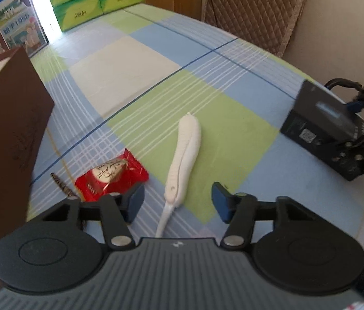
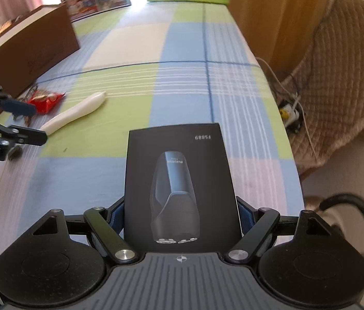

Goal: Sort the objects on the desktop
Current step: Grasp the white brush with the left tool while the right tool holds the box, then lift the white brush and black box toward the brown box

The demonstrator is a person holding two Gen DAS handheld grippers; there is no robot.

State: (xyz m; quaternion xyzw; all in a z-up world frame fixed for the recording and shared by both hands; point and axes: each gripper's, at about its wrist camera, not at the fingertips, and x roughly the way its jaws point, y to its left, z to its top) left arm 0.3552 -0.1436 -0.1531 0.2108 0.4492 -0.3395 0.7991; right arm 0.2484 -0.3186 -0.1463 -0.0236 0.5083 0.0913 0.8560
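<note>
On the checked worktop (image 1: 135, 59), right tongs (image 2: 182, 214) clamp a light, stiff shaver box (image 2: 179, 180) by its edges; left tongs (image 1: 178, 201) gape astride a slim, rigid white handle (image 1: 184, 149).

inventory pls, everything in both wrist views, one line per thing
black cardboard shaver box: 1, black, clamped in right hand-held gripper, above tablecloth
white plastic handled tool: 1, white, lying mid-table
red foil snack packet: 1, red, left of white tool
brown open-top box: 1, brown, table's left side
green tissue packs: several, green, stacked at far end
blue illustrated carton: 1, far left
checked tablecloth: 1, blue, green, white
quilted brown cushion: 1, right of table
left hand-held gripper: open, over white tool
right hand-held gripper: shut on box
</note>
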